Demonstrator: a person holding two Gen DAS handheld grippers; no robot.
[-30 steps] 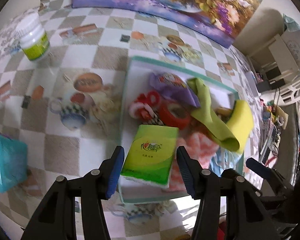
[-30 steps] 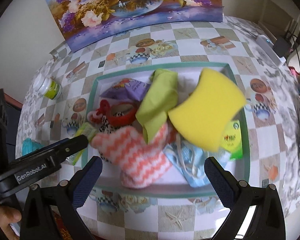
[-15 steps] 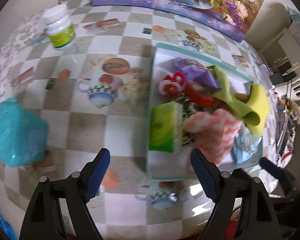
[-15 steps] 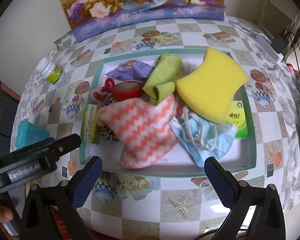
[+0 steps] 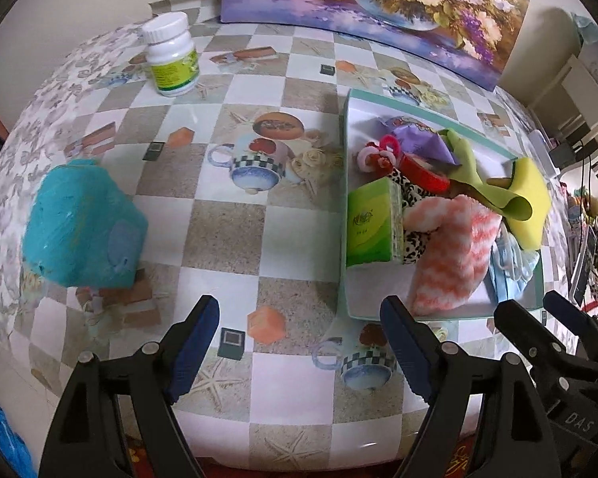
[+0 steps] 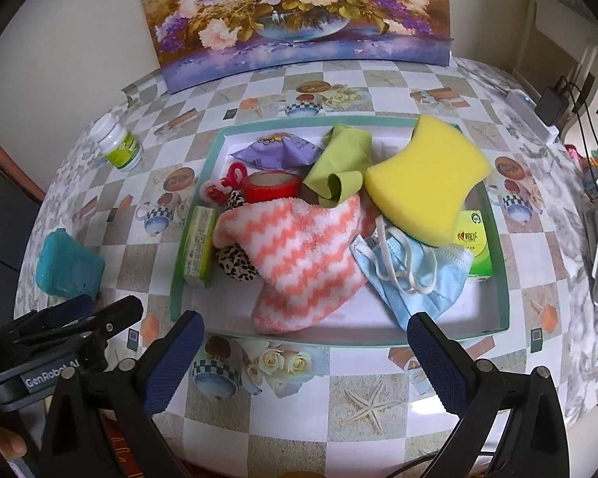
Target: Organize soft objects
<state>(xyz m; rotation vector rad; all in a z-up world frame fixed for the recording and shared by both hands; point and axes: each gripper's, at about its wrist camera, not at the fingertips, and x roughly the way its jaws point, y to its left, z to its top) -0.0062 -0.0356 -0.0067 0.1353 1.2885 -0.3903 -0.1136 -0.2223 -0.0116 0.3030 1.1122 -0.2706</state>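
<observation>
A green-rimmed tray [image 6: 283, 120] holds a pile of soft things. In it are a yellow sponge [image 6: 426, 175], a pink-and-white zigzag cloth [image 6: 303, 255], a blue face mask [image 6: 414, 275], a lime cloth [image 6: 341, 163] and a purple pouch [image 6: 279, 151]. A green tissue pack [image 5: 368, 223] stands on edge against the tray's left wall [image 5: 342, 151]. A teal soft block [image 5: 79, 223] lies on the table left of the tray. My left gripper [image 5: 299, 326] is open over bare tablecloth between block and tray. My right gripper [image 6: 305, 330] is open just in front of the tray, holding nothing.
A white bottle [image 5: 171, 55] with a green label stands at the back left. A flower painting [image 6: 299, 12] leans on the wall behind the tray. A red tape roll [image 6: 271, 185], a leopard scrunchie [image 6: 235, 263] and a second tissue pack [image 6: 474, 243] also sit in the tray. Cables and a charger [image 6: 550, 103] lie at the right edge.
My left gripper let go of the green tissue pack, opened wide and drew back leftward from the tray. The yellow sponge came to rest in the tray. My right gripper pulled back a little.
</observation>
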